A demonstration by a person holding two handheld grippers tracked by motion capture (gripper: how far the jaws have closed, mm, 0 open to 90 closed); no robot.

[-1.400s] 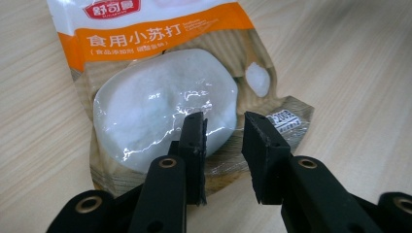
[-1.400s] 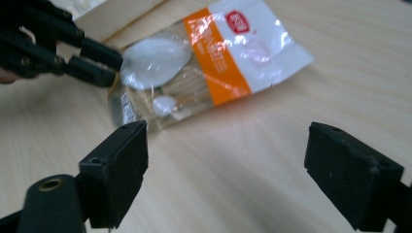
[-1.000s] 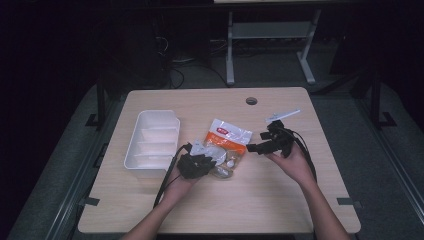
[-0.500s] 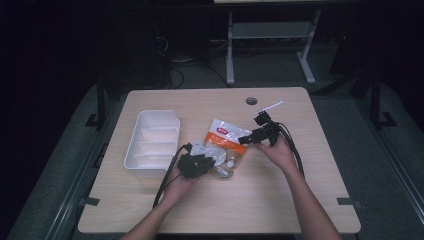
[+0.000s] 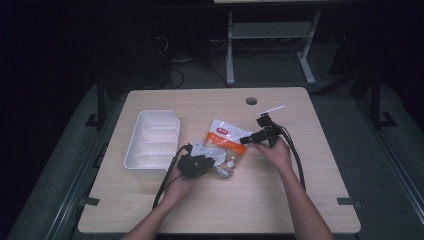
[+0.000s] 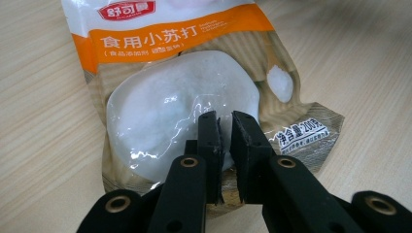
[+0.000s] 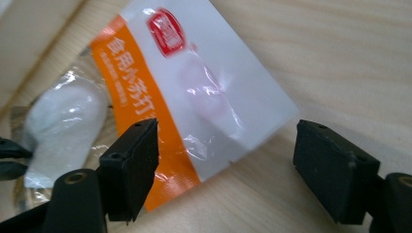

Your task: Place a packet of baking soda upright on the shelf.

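From above, your two forearms reach over a light wooden table (image 5: 300,200). A baking soda pouch (image 5: 226,145) with an orange band lies near the table's middle, just right of a white divided tray (image 5: 152,142). Your left gripper (image 5: 196,165) sits at the pouch's near edge; your right gripper (image 5: 255,137) is at its far right corner.

In the left gripper view, your left gripper (image 6: 226,145) has its jaws nearly together, pinching the pouch's (image 6: 180,97) clear bottom edge, where white powder shows through.

In the right gripper view, your right gripper (image 7: 226,160) has been narrowing but its jaws stand wide apart, and the pouch's (image 7: 194,92) white top corner lies between them, untouched by either pad.
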